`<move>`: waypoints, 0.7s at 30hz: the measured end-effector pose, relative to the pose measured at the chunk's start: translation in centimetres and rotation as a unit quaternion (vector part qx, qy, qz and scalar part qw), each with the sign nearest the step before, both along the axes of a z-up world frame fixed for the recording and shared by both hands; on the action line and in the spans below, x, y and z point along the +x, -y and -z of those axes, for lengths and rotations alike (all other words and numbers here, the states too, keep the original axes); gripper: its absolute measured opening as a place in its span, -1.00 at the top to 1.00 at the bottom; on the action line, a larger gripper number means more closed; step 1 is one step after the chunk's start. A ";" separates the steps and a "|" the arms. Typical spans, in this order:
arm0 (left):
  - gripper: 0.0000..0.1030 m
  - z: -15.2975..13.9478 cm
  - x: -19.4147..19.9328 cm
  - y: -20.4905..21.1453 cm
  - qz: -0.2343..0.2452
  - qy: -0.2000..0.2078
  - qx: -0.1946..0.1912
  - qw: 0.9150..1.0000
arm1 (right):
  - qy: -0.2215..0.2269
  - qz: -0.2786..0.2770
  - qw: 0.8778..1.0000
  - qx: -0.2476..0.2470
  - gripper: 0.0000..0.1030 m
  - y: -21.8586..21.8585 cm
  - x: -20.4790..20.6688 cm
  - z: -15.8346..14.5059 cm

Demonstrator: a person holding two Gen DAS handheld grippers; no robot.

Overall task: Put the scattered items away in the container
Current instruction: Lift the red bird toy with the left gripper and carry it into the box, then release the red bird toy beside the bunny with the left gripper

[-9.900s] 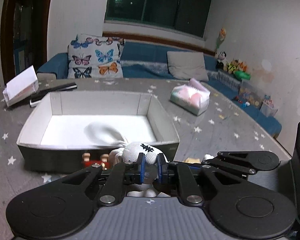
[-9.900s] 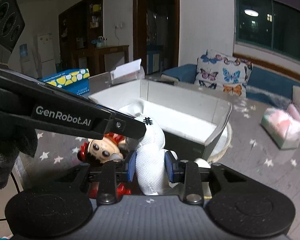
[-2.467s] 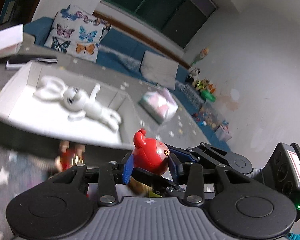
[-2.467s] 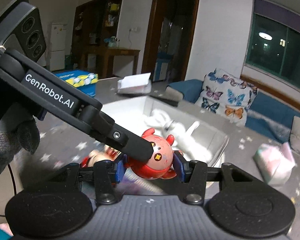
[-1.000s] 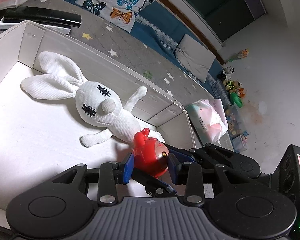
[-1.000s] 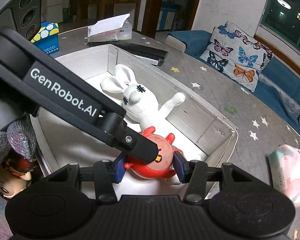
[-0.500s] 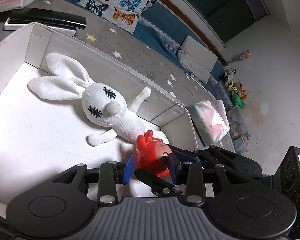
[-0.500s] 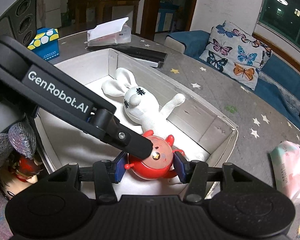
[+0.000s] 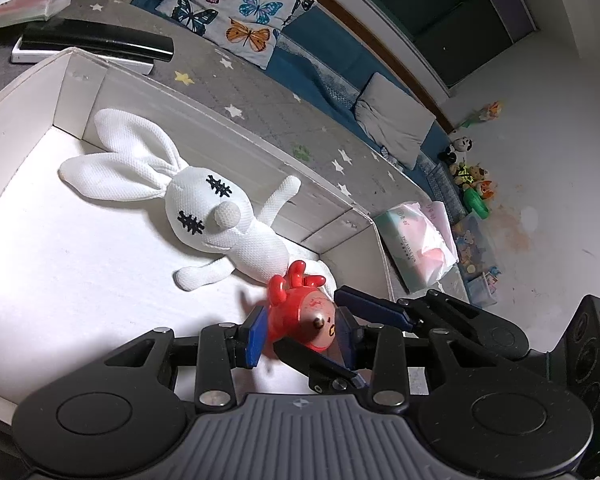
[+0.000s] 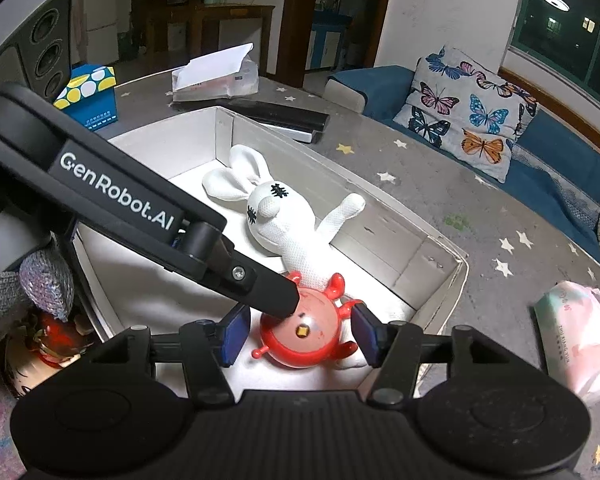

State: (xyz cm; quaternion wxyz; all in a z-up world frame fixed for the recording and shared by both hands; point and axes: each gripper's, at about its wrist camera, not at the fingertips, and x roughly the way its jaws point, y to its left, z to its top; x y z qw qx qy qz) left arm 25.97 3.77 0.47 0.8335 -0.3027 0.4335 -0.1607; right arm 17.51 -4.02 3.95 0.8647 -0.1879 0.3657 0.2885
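Observation:
A round red toy [image 10: 300,332] sits low in the white box [image 10: 380,236], against the white plush rabbit's [image 10: 284,224] leg. My right gripper [image 10: 300,334] straddles the toy and its jaws are opening, with a gap showing on each side. My left gripper [image 9: 300,338] is shut on the same red toy [image 9: 300,312], its blue pads against both flanks. One of its fingers [image 10: 260,284] reaches in from the left and touches the toy's top. The rabbit [image 9: 220,216] lies on its back along the box's [image 9: 228,120] far wall.
A red-haired doll [image 10: 40,344] lies outside the box at the near left, beside a gloved hand [image 10: 28,284]. A tissue pack [image 10: 580,332] lies to the right on the star-patterned table. Black flat cases [image 10: 280,116], a paper box [image 10: 216,76] and a blue dotted box [image 10: 88,100] sit beyond.
The right gripper's pads have drawn apart from the red toy. The toy has tipped between the left pads and sits slightly lower. Neither hand has shifted.

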 end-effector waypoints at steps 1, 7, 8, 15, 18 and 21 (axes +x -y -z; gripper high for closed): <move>0.24 -0.1 -0.1 -0.1 -0.001 0.001 -0.001 1.000 | 0.001 0.001 1.000 0.001 -0.11 0.0 -0.1 -0.1; 0.24 -0.9 -1.0 -0.2 -0.003 0.015 0.008 1.000 | 0.010 0.004 1.000 0.013 -0.20 0.1 -1.0 -0.6; 0.24 -1.1 -1.2 -0.2 -0.003 0.019 0.011 1.000 | 0.012 0.004 1.000 0.017 -0.24 0.1 -1.3 -0.7; 0.24 -2.4 -2.6 0.0 -0.001 0.040 0.023 0.999 | 0.031 0.006 0.999 0.030 -0.47 0.1 -2.9 -1.6; 0.24 -2.9 -3.3 0.1 0.000 0.053 0.031 0.998 | 0.038 0.008 0.999 0.037 -0.50 0.2 -3.7 -2.0; 0.24 -3.3 -4.1 0.1 0.000 0.061 0.033 0.998 | 0.047 0.014 0.998 0.045 -0.61 0.5 -4.4 -2.4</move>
